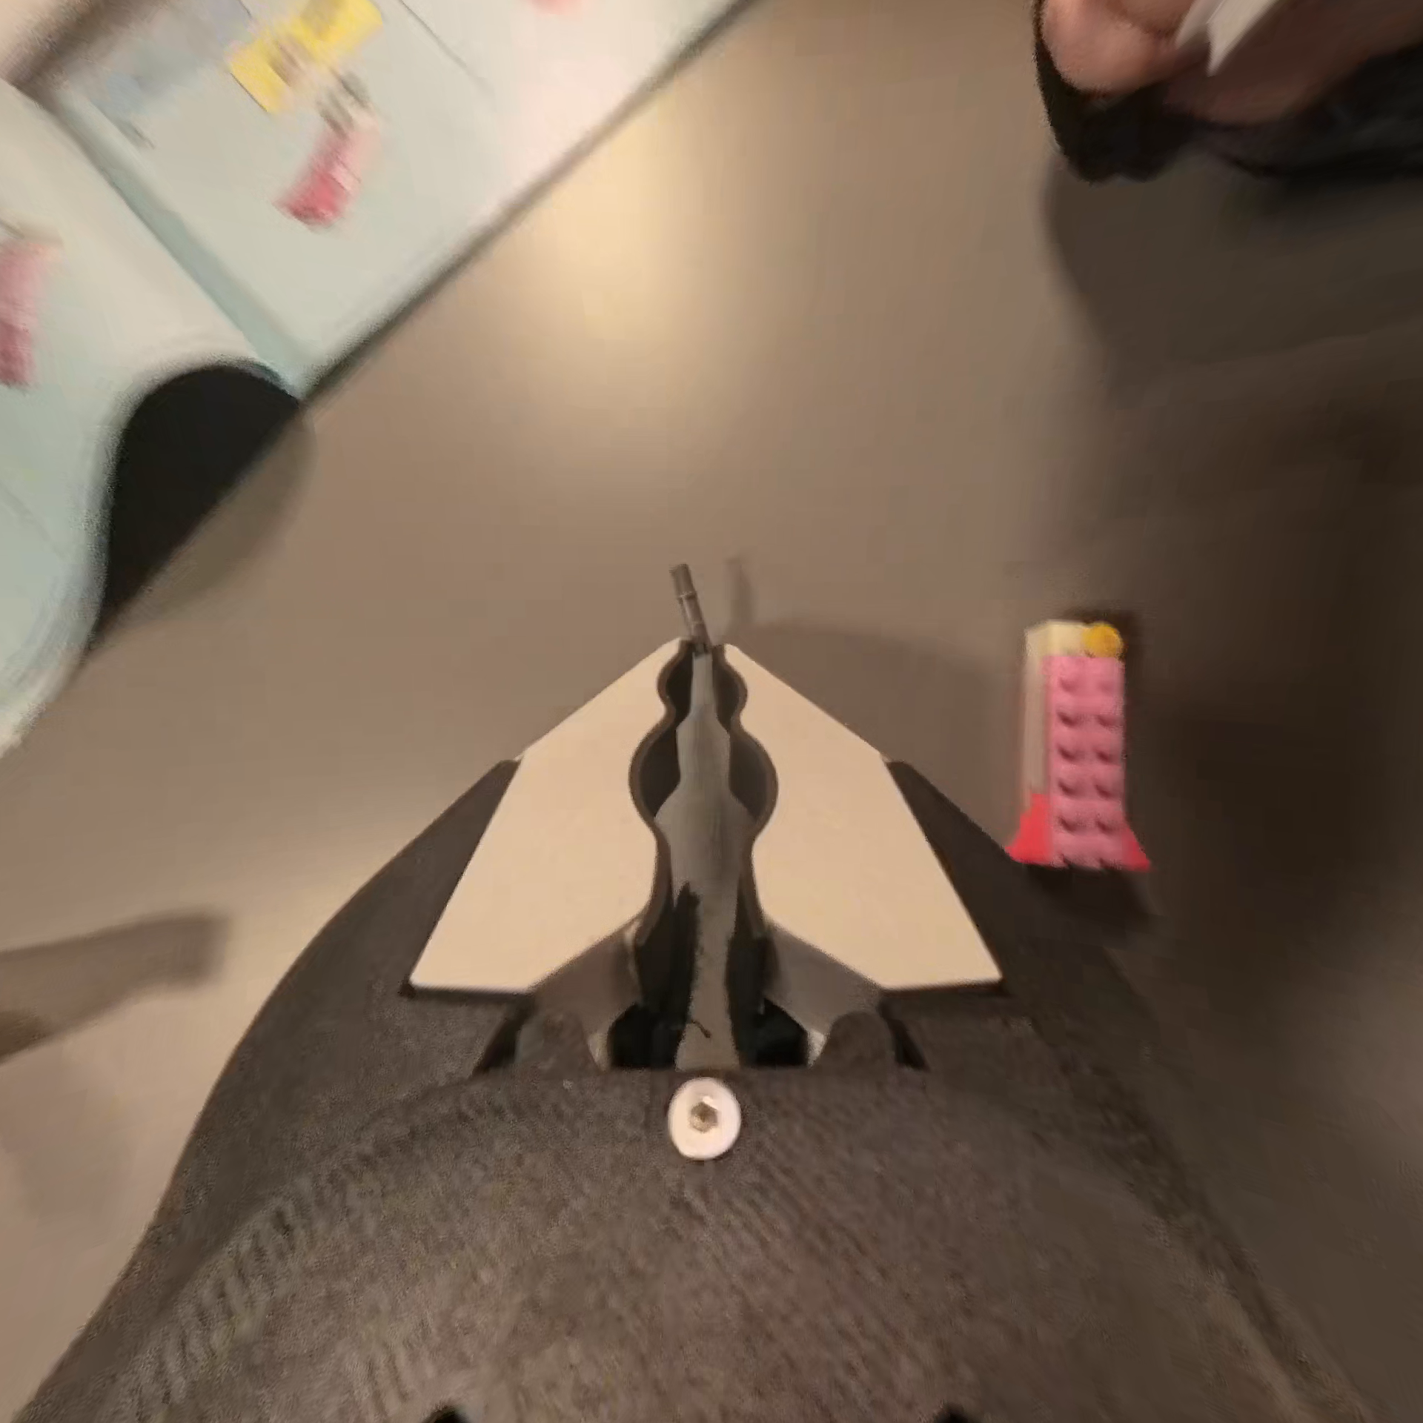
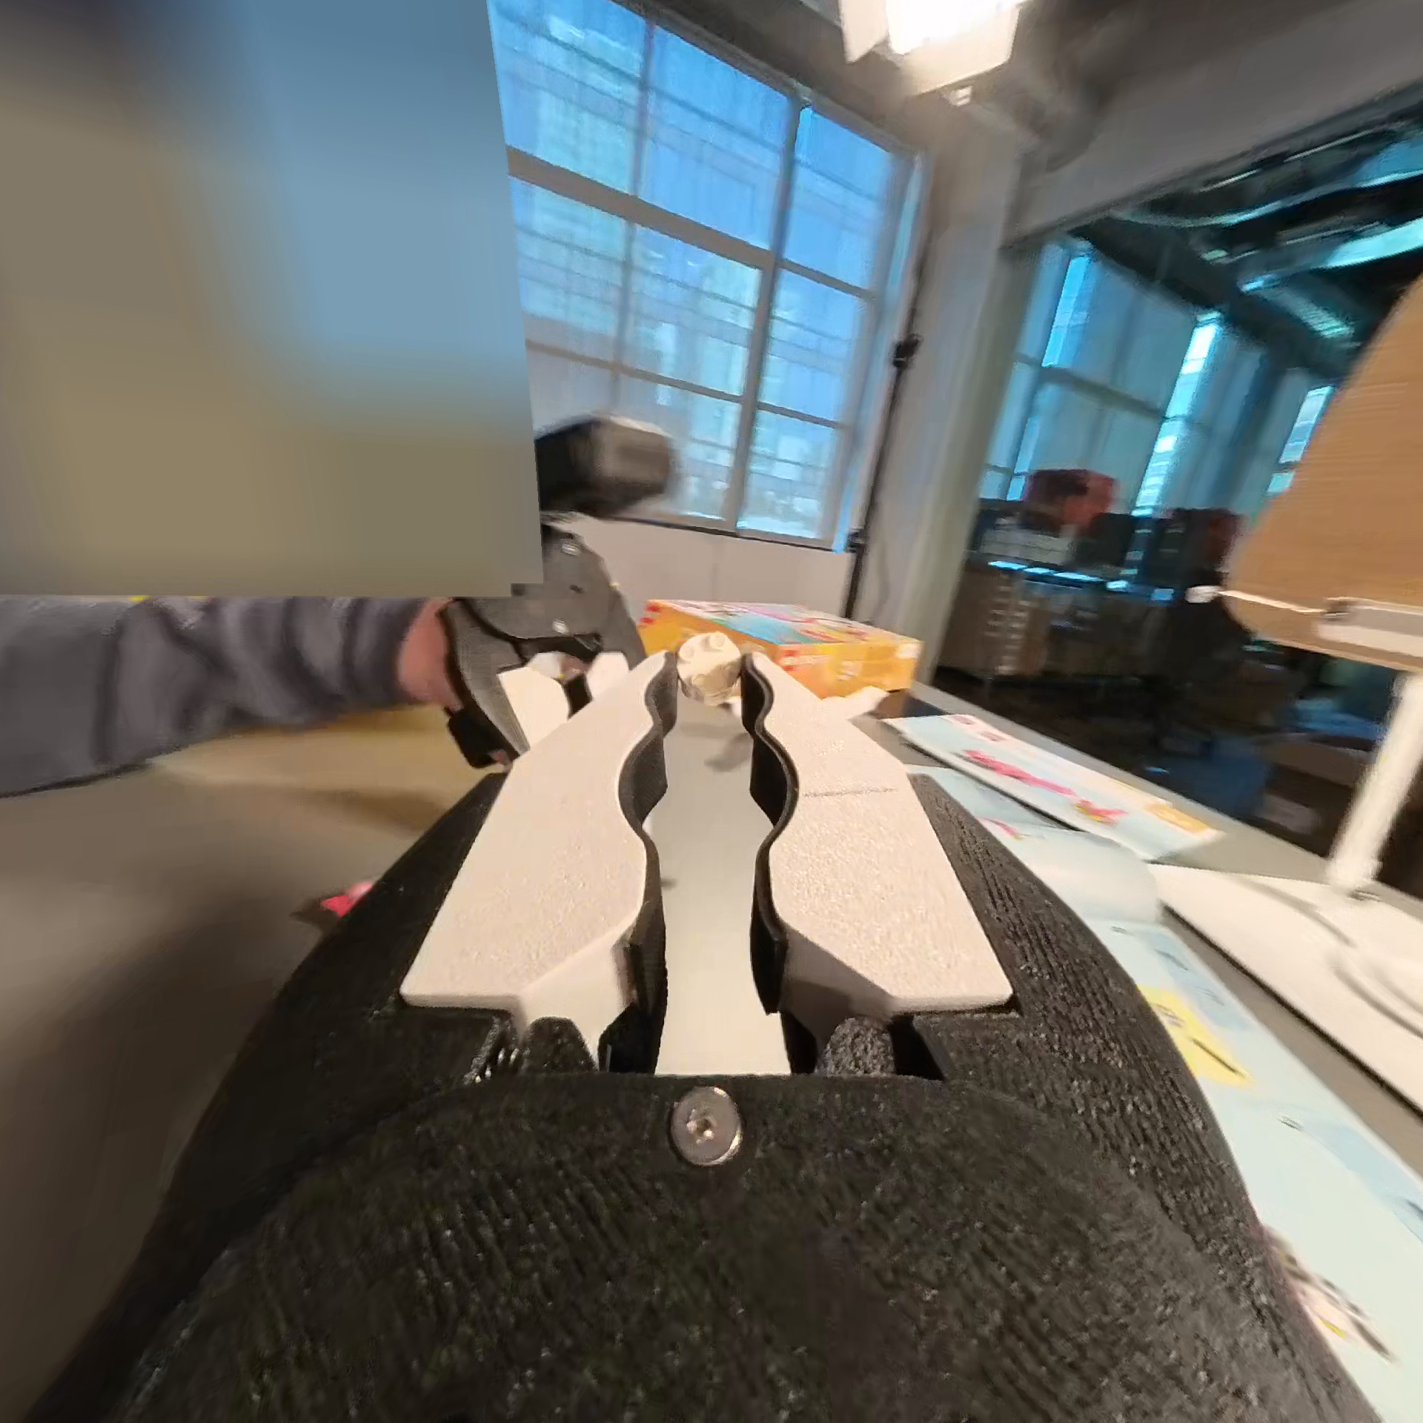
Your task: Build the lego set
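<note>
The left gripper (image 1: 702, 651) pinches a thin grey pin (image 1: 691, 604) above the table (image 1: 770, 385). The right gripper (image 2: 707, 678) squeezes a round white brick (image 2: 707, 668). Both need gentle, steady holds.

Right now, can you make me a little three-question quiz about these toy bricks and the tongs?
1. True or false: the left tongs pinch a thin grey rod at their tips.
2. Which colour is the round studded brick in the right tongs? A) blue B) cream-white C) green
3. Fill the gap: the small brick model on the table, to the right of the left tongs, has a studded plate coloured ____.

Key
1. True: the tips are closed on the rod, which sticks out ahead.
2. B: the brick sits between both fingertips.
3. Pink, with a red base and a yellow stud at the far end.
</note>
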Tool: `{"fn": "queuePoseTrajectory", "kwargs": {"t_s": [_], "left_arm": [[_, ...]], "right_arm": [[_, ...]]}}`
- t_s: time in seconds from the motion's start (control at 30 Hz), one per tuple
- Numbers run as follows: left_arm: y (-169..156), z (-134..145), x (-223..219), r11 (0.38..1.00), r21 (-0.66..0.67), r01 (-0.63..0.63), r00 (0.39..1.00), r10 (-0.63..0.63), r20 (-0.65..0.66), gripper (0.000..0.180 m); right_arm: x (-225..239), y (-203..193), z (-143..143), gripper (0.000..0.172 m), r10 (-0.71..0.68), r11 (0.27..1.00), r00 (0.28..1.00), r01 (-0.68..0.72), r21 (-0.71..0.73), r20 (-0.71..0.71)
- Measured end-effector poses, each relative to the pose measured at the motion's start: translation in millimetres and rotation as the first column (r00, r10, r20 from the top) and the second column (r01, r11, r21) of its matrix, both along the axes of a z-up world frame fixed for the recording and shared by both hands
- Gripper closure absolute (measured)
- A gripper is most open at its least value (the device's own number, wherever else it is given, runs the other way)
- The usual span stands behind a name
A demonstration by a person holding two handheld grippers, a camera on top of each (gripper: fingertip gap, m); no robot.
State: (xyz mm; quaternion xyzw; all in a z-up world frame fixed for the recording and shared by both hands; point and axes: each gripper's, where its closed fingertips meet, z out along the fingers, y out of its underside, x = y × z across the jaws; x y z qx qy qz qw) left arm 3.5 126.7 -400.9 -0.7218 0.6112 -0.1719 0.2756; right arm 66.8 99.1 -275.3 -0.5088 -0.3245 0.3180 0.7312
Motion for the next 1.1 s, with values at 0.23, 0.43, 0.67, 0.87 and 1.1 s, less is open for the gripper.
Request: {"fn": "queuePoseTrajectory", "kwargs": {"t_s": [0.23,0.43,0.67,0.87,1.1], "left_arm": [[10,41,18,0.984,0.140,-0.108,0.922,0.046,0.386,0.176],[8,55,18,0.994,0.015,-0.112,0.840,0.086,0.536,0.176],[1,69,20,0.995,-0.093,-0.045,0.754,0.095,0.651,0.177],[3,45,15,0.970,-0.234,-0.062,0.838,0.178,0.515,0.176],[-7,3,-19,0.942,-0.266,-0.206,0.968,0.237,0.089,0.176]], "right_arm": [[4,9,-4,0.157,-0.061,0.998,0.998,0.061,-0.011,0.017],[6,11,-4,0.157,-0.077,0.997,0.997,0.078,-0.013,0.017],[4,11,-6,0.157,-0.089,0.996,0.995,0.090,-0.006,0.041],[2,11,-8,0.157,-0.111,0.994,0.992,0.110,0.011,0.068],[3,16,-10,0.157,-0.129,0.992,0.989,0.129,0.008,0.076]]}}
